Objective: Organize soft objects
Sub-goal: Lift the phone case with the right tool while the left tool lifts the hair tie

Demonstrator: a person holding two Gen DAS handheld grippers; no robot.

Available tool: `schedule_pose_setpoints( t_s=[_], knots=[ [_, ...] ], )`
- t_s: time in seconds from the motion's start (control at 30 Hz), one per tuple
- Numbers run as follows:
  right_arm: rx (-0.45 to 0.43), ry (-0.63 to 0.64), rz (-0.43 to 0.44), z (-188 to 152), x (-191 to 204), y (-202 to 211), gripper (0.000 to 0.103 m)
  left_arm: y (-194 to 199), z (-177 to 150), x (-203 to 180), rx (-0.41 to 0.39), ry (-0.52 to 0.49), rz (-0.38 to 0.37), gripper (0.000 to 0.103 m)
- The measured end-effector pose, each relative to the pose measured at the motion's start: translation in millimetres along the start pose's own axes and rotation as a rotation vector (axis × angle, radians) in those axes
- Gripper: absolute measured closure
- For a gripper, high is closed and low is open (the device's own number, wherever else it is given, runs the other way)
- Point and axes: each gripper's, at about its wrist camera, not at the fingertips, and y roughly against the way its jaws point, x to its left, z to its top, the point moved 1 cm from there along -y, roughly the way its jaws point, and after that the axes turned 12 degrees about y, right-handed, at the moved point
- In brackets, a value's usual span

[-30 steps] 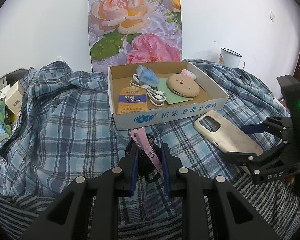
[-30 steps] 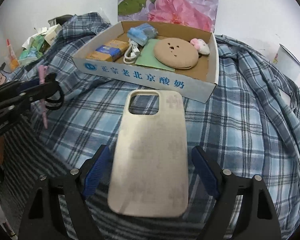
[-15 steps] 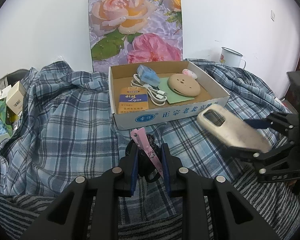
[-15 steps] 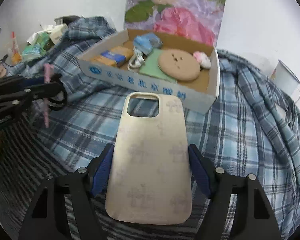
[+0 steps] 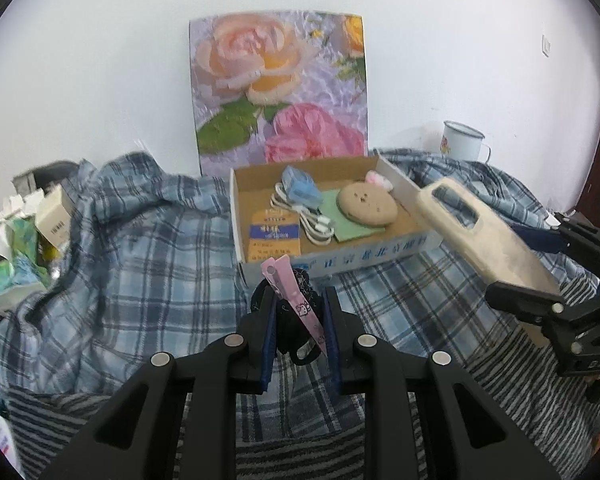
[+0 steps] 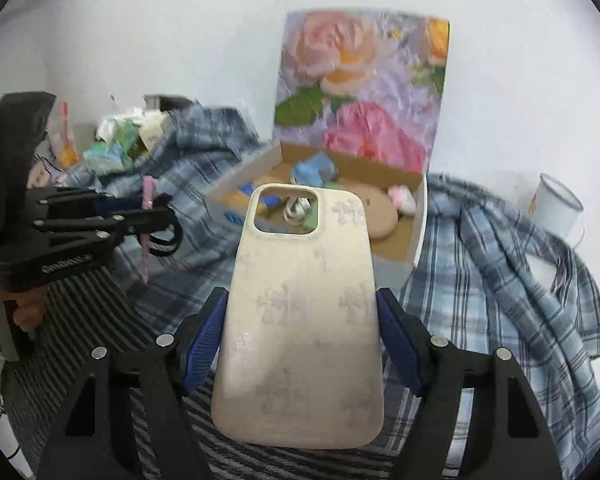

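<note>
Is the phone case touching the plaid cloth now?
Apart. In the left wrist view the phone case hangs in the right hand-held gripper, lifted clear above the plaid cloth.

The right tool (image 5: 540, 276) reads "DAS"; the cardboard box's (image 5: 380, 254) blue print is too blurred.

Matt cream phone case (image 6: 300, 312) (soft-looking), woven plaid cloth (image 5: 132, 264), raw cardboard box (image 5: 404, 184).

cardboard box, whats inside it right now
Inside the cardboard box: a blue pouch, white cable, yellow-blue packet, green sheet, tan round pad, pink-white plush. The floor beneath them is covered.
</note>
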Motion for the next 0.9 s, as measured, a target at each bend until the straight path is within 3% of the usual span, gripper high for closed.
schedule_pose_setpoints(
  t_s=[0.33,0.9],
  knots=[
    [-0.145,0.021,0.016,24,11,46,0.031,53,18,-16,-0.111,-0.008,0.030,0.080],
    [-0.281,0.070,-0.006,56,9,107,0.031,110,47,-35,-0.231,-0.011,0.024,0.080]
  ],
)
